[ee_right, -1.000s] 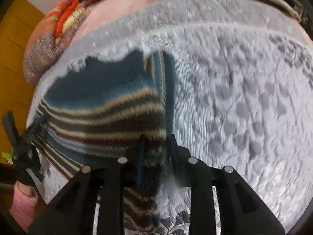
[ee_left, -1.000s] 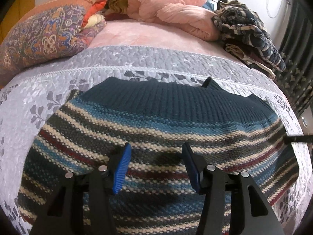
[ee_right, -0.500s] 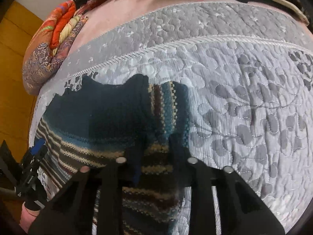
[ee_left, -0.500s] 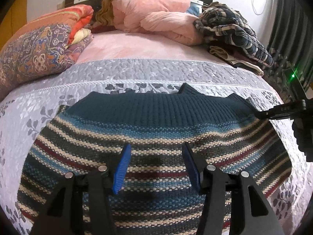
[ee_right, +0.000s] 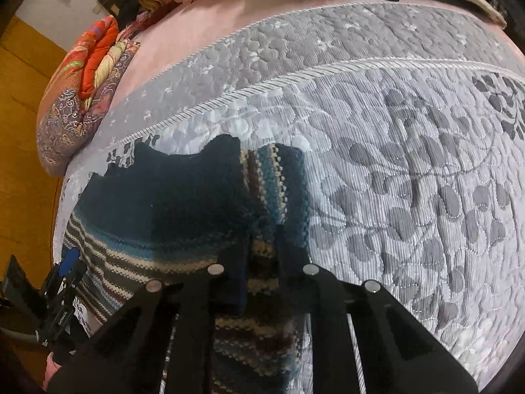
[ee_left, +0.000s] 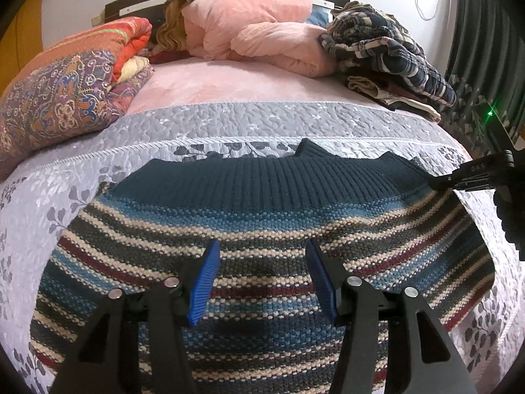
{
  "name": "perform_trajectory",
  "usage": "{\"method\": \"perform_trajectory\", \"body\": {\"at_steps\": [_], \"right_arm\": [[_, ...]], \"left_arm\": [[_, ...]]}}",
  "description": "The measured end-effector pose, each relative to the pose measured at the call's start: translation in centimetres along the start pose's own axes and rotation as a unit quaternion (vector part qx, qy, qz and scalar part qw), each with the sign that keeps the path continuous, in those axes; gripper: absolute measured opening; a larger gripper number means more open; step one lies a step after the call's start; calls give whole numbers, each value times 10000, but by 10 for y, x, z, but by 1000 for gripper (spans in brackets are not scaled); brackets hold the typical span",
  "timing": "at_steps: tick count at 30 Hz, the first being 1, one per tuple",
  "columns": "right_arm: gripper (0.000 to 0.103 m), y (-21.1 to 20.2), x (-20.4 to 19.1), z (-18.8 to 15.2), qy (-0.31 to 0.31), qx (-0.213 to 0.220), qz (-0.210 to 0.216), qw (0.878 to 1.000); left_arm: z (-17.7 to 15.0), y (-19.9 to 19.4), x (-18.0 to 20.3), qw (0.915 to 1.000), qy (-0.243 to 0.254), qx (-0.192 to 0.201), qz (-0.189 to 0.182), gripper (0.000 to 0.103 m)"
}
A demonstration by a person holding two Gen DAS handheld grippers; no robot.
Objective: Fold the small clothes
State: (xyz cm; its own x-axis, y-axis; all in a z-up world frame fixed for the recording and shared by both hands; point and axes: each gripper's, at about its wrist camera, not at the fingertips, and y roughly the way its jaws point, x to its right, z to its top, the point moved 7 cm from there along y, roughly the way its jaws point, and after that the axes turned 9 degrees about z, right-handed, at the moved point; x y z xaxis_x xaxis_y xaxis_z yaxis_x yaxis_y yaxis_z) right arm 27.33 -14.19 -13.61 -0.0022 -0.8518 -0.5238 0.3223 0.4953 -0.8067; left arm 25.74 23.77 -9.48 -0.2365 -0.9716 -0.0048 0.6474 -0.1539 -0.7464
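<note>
A striped knitted sweater [ee_left: 262,223] with a dark teal ribbed band lies flat on the grey quilted bedspread [ee_left: 262,124]. My left gripper [ee_left: 261,256] hovers open just above its middle, blue pads wide apart. At the sweater's right edge, the tip of my right gripper [ee_left: 439,184] touches the ribbed corner. In the right wrist view the right gripper [ee_right: 261,246] stands narrow, with a fold of the sweater [ee_right: 157,197] pinched between its fingers. A striped strip is turned over along that edge. The left gripper [ee_right: 65,262] shows at the far left.
Folded patterned quilts [ee_left: 65,98] lie at the bed's left. A pink blanket [ee_left: 256,32] and a pile of checked clothes [ee_left: 387,49] sit near the headboard. A dark curtain [ee_left: 485,32] hangs on the right. Bare bedspread [ee_right: 410,180] stretches right of the sweater.
The right gripper has moved along the sweater's right edge toward the ribbed band and come into the left view. The left gripper has risen slightly and stayed open.
</note>
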Motion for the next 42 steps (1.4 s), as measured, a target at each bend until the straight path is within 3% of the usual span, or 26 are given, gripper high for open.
{"method": "perform_trajectory", "body": {"at_steps": [10,21,27,29,42], "right_arm": [[17,11,7,-4,-37,-32,-53,10000],[20,10,8,-5,-26,27,-73,10000],[33,-2,6,-6,67,71,3,10000],[43,-8,5,-9,121,44,89,9999],[63,-33,15,-37,439,-223,698,9963]], "left_arm": [[-14,19,-9,9994,-121,-312,55,55],[-16,21,-7,9996,4,-259,146,57],[-16,21,-6,9996,18,-241,162,59],[-16,21,-7,9996,-15,-253,139,59],[1,10,8,9990,-264,-244,-250,59]]}}
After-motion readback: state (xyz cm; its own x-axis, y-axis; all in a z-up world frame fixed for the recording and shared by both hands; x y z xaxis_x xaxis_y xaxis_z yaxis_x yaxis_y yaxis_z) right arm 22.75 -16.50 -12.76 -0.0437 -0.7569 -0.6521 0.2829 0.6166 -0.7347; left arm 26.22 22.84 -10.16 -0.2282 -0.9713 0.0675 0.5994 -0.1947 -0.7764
